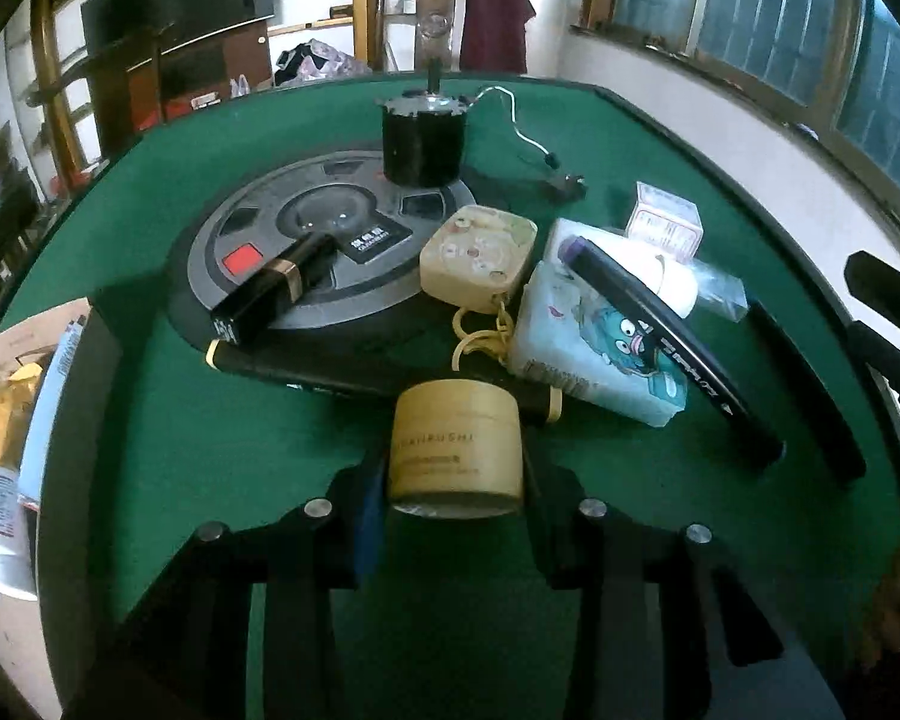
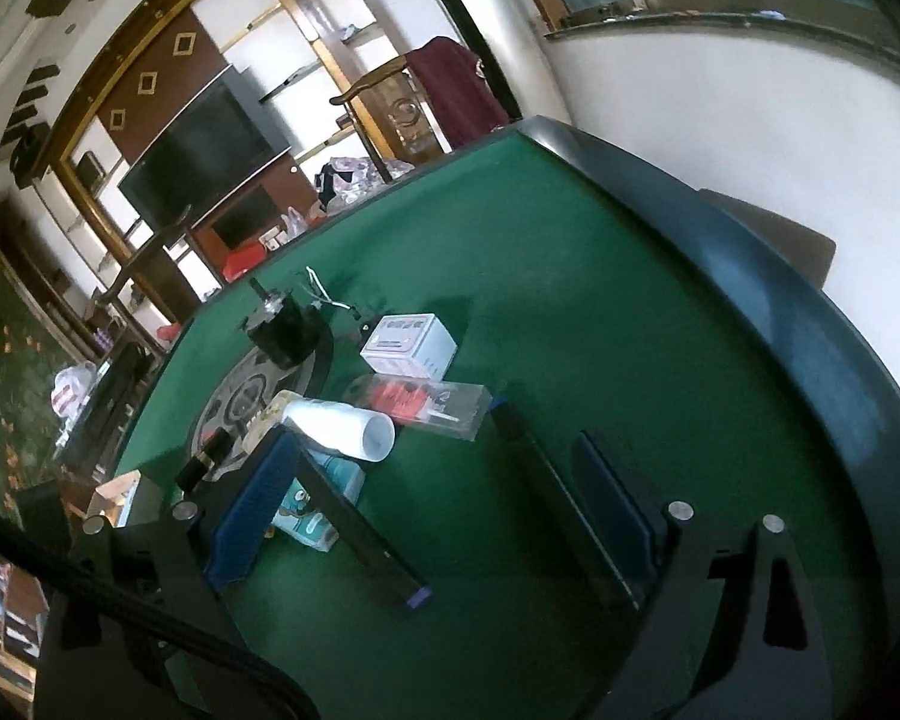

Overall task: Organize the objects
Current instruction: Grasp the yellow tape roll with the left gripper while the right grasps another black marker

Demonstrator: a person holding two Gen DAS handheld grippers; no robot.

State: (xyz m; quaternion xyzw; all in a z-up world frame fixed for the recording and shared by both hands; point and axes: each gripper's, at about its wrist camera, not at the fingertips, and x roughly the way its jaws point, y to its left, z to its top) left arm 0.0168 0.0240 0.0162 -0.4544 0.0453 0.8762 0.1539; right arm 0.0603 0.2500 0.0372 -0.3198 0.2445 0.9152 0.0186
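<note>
Jar of pale yellow plastic, round and short (image 1: 456, 447), sits between the two fingers of the left hand-held gripper (image 1: 455, 474), so this gripper is closed on it at about the width of the jar. It is seen low over the green felt counter (image 1: 222, 432), just in front of a long black tube with yellow ends (image 1: 306, 375); I cannot tell if the jar touches the felt.

The right hand-held gripper (image 2: 444, 516) is wide and holds nothing. A long black marker pen with a purple cap (image 2: 360, 531) lies between its fingers, leaning on a pale blue tissue pack with a cartoon print (image 2: 312, 510). The long axis of the pen runs almost along the fingers, not across them, so I judge that the right side is nearer to the pen but must turn before a good grasp.

On the left edge a brown cardboard box (image 1: 24, 360) with packets stands just beside the counter. It lies to the left of the jar, so it is probably where the jar should go.
</note>
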